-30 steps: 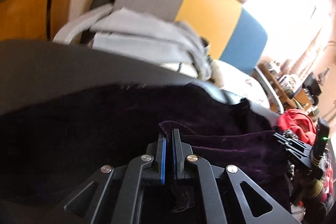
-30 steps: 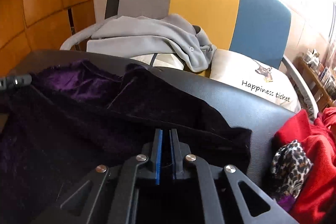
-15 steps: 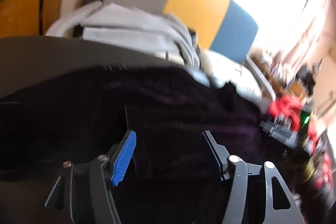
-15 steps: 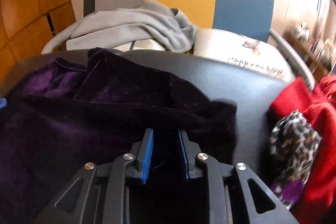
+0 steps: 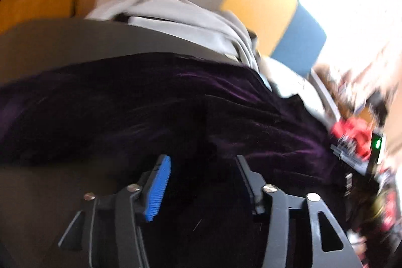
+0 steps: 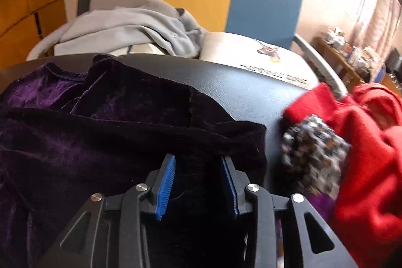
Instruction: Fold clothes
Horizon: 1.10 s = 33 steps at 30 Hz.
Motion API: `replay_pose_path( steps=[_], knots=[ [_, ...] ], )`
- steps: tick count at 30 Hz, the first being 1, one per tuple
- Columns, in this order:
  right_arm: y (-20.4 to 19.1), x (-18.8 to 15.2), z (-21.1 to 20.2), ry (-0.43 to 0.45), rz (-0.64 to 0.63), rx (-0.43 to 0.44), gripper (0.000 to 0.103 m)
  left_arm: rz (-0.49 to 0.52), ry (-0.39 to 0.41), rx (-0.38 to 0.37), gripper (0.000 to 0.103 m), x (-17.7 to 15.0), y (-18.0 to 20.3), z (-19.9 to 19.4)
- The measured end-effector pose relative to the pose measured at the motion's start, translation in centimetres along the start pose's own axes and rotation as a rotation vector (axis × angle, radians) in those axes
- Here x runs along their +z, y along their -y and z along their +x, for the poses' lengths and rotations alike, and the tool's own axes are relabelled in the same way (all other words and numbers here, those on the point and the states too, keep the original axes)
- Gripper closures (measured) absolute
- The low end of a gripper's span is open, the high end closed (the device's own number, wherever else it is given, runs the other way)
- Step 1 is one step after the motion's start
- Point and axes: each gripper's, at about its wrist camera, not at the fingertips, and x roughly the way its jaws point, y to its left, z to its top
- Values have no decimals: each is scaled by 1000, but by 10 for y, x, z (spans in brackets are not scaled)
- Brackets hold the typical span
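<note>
The purple velvet garment (image 6: 105, 132) lay crumpled on the black table (image 6: 241, 89). My left gripper (image 5: 203, 177) stood spread above it, seemingly clear through the blur; my right gripper (image 6: 198, 177) had just been opening, cloth loose between its pads.

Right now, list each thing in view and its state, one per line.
Left gripper: open, jaws just opened, released.
Right gripper: open, jaws just opening.
Purple velvet garment: folded over, lying on the black table.
Grey hoodie: crumpled on chair.
Red garment: heaped, unfolded.
</note>
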Motion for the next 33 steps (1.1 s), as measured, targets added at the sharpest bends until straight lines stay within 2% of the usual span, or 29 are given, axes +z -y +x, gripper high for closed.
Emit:
replay_pose_path(
  steps=[2, 4, 7, 10, 11, 13, 14, 15, 17, 19, 23, 25, 26, 27, 28, 30, 33],
  knots=[
    [-10, -9, -20, 31, -7, 29, 65, -103, 40, -14, 40, -14, -36, -35],
    [-28, -22, -35, 39, -30, 74, 63, -214, 83, 13, 39, -27, -77, -68],
    [-56, -47, -41, 24, -57, 116, 63, -441, 157, 57, 39, -49, -157, -117],
    [-76, -56, -47, 52, -84, 65, 63, -659, 244, 92, 39, -61, -232, -159],
    [-78, -56, -46, 47, -81, 74, 63, -728, 278, 99, 39, -64, -255, -171],
    [-75, -57, -41, 33, -61, 94, 59, -806, 318, 112, 37, -63, -285, -184],
    [-71, -57, -39, 30, -43, 95, 50, -849, 328, 103, 36, -60, -301, -187],
    [-67, -57, -38, 23, -19, 94, 42, -884, 330, 98, 35, -57, -312, -187],
    [-57, -56, -31, 7, 35, 118, 34, -917, 335, 77, 33, -48, -328, -182],
    [-51, -57, -29, -2, 76, 150, 32, -930, 345, 77, 31, -37, -334, -175],
    [-57, -57, -30, 1, 59, 125, 31, -932, 344, 100, 19, -11, -343, -163],
    [-57, -58, -30, 2, 59, 122, 31, -928, 331, 153, 21, -1, -342, -159],
    [-56, -58, -30, 3, 63, 126, 31, -928, 323, 186, 31, 3, -342, -157],
    [-55, -58, -30, 3, 65, 129, 31, -927, 308, 221, 80, 7, -341, -155],
    [-55, -58, -29, 3, 67, 132, 31, -924, 243, 273, 99, 12, -342, -147],
    [-53, -58, -30, 4, 68, 132, 31, -954, 227, 301, 99, 10, -341, -141],
    [-53, -59, -30, 6, 69, 132, 30, -917, 247, 299, 99, 19, -326, -140]
  ],
)
